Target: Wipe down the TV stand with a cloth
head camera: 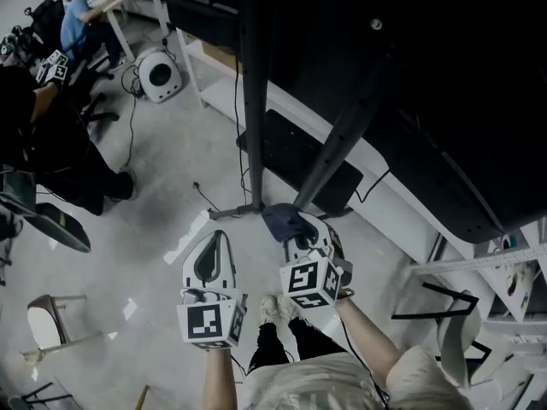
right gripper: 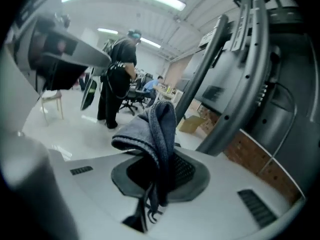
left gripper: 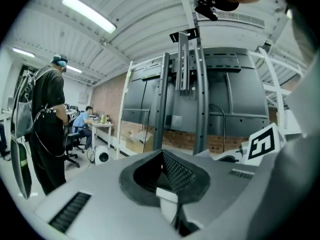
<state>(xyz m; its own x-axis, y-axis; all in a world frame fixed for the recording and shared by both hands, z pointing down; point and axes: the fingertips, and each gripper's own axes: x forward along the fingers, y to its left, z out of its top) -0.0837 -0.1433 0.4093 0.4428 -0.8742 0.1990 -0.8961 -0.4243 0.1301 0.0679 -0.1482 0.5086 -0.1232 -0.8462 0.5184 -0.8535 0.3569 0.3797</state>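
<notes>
Both forearms reach forward and down from the near edge of the head view, the left forearm almost straight ahead and the right forearm angled in from the right. The two grippers sit side by side, close but apart, with their marker cubes facing up. The left gripper points away with its jaws brought together to a tip and nothing between them. The right gripper reaches slightly farther out, its jaws clamped on a grey cloth that stands up from between them and folds over to the left.
</notes>
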